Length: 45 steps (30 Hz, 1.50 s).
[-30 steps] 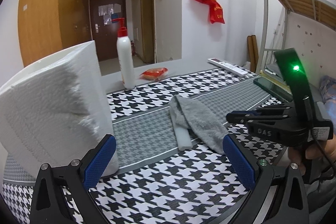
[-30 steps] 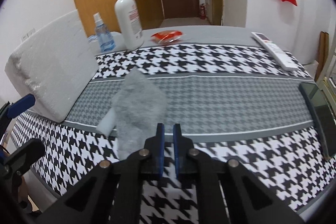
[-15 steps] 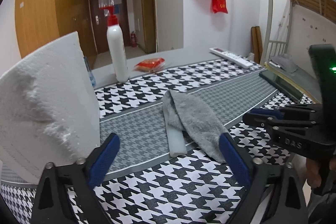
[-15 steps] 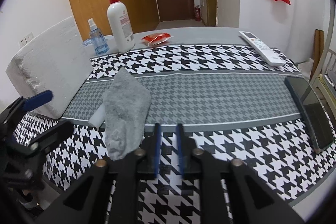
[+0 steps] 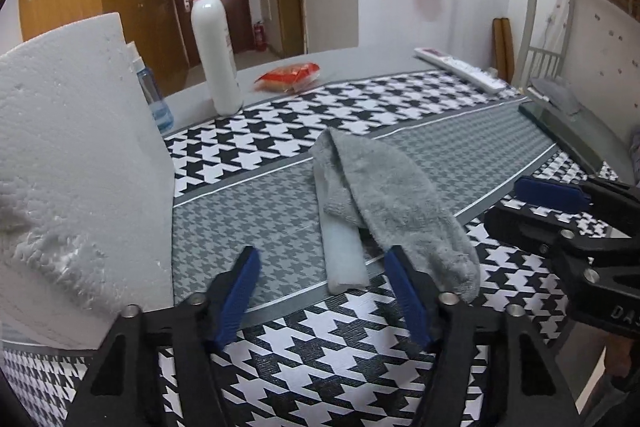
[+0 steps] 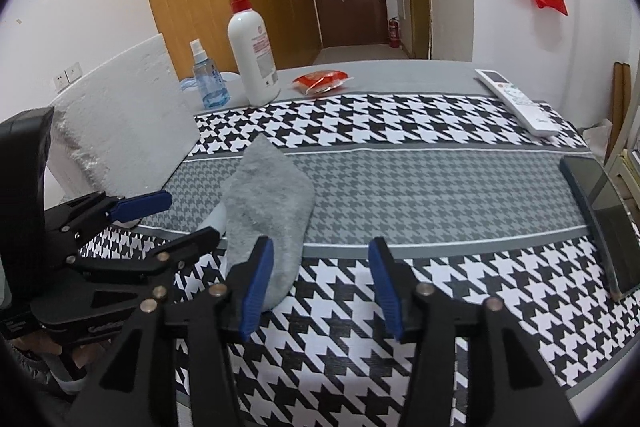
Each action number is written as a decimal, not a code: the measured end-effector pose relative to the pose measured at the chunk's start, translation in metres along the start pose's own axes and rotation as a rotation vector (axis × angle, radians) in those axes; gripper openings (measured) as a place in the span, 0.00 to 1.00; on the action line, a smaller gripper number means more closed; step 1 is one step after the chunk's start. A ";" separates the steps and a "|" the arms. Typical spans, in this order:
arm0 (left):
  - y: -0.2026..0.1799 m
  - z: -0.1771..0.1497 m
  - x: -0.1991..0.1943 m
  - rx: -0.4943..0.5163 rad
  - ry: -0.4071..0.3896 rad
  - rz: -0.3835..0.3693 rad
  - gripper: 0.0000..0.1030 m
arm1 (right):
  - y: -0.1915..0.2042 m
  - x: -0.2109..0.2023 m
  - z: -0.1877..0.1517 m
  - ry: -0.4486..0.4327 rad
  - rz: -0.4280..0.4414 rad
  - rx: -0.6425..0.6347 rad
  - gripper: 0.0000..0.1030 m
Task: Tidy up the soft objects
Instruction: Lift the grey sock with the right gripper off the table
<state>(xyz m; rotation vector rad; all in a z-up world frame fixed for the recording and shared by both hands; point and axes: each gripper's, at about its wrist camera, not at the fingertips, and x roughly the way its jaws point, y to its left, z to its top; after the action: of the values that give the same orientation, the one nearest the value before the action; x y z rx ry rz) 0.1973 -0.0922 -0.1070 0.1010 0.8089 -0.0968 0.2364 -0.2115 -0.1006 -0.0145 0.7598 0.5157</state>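
A grey sock (image 5: 384, 195) (image 6: 268, 203) lies on the houndstooth tablecloth, draped over a pale flat strip (image 5: 344, 255). My left gripper (image 5: 324, 291) is open, its blue pads on either side of the strip's near end, just short of it. My right gripper (image 6: 320, 279) is open, its left pad beside the sock's near end. Each gripper shows in the other's view: the right one (image 5: 560, 211), the left one (image 6: 132, 223). A big white foam block (image 5: 76, 163) (image 6: 124, 123) stands at the left.
A white pump bottle (image 6: 254, 59), a small blue spray bottle (image 6: 208, 79) and a red packet (image 6: 322, 81) stand at the back. A white remote (image 6: 516, 101) and a dark phone (image 6: 604, 211) lie at the right. The table's front edge is close below both grippers.
My right gripper has opened from shut. My left gripper has moved forward and right toward the strip and narrowed its opening. The sock has not moved.
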 end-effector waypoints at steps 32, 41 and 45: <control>0.009 0.007 0.014 0.035 0.052 -0.133 0.19 | 0.020 0.041 0.026 0.069 0.046 -0.056 0.65; 0.014 0.008 0.018 0.016 0.069 -0.164 0.19 | 0.031 0.057 0.032 0.096 0.056 -0.096 0.65; 0.014 0.008 0.019 0.018 0.067 -0.163 0.19 | 0.032 0.059 0.032 0.101 0.063 -0.096 0.65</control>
<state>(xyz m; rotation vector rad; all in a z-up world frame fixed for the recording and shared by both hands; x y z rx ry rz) 0.2175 -0.0804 -0.1143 0.0551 0.8831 -0.2561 0.2784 -0.1513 -0.1112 -0.1069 0.8356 0.6145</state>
